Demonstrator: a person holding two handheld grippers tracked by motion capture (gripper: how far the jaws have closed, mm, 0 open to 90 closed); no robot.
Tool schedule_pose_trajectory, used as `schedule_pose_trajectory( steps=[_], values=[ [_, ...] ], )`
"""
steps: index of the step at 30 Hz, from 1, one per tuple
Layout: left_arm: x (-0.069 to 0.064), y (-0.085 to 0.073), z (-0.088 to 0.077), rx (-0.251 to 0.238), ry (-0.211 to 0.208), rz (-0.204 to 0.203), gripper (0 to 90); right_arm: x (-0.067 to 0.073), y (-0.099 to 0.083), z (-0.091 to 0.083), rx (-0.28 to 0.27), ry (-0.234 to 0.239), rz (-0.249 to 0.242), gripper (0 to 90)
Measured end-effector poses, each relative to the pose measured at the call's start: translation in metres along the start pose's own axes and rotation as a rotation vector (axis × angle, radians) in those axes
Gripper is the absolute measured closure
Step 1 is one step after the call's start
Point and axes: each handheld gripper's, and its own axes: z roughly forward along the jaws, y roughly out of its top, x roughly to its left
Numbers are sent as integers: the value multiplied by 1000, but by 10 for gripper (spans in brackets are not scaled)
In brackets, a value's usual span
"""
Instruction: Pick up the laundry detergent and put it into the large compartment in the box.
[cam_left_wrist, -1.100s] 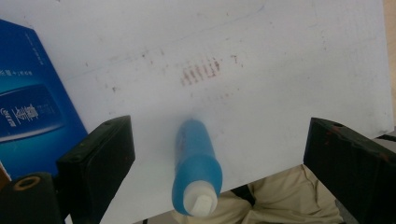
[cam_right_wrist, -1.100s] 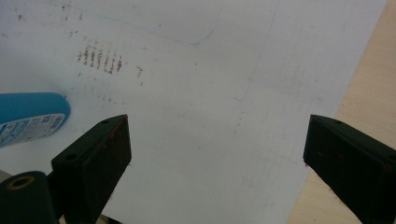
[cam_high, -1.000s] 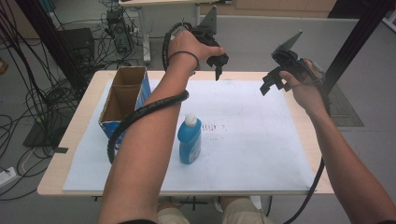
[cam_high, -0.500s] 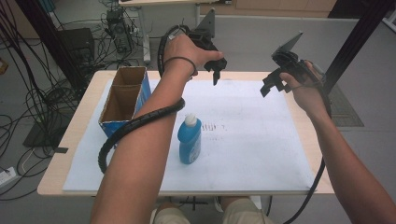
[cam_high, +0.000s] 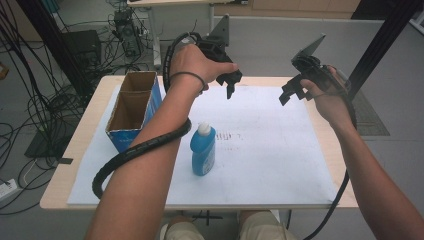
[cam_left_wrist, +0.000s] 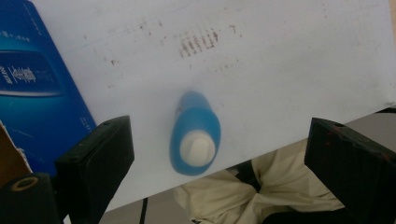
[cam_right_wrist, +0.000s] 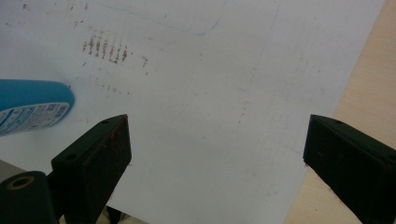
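One blue bottle (cam_right_wrist: 32, 109) bears unreadably small label print.

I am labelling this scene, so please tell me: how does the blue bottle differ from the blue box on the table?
The blue bottle is closed with a white cap, while the blue box is open at the top, showing a brown inside. The bottle is rounded and narrow; the box is rectangular and clearly larger. The bottle stands near the middle of the white sheet; the box sits at its left edge. Both are blue and upright, and no tool touches either.
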Motion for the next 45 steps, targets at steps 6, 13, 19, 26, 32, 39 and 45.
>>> schedule_pose_trajectory(
  steps=[6,13,19,26,32,39,45],
  values=[
    [0,-9,0,5,-1,4,84,2,-4,-2,0,2,3,74],
    [-2,-16,6,9,-3,17,75,2,-10,-3,-6,3,-2,75],
    [-3,-22,15,14,3,31,61,3,-13,-4,-13,3,0,74],
    [0,-24,34,33,16,31,55,5,-13,0,-7,3,-2,74],
    [3,-25,52,45,21,36,54,7,-12,2,-2,2,-1,74],
    [7,-28,71,43,25,39,60,8,-10,7,3,3,2,74],
    [10,-28,84,51,22,43,65,6,-9,10,8,7,7,74]
  ],
)
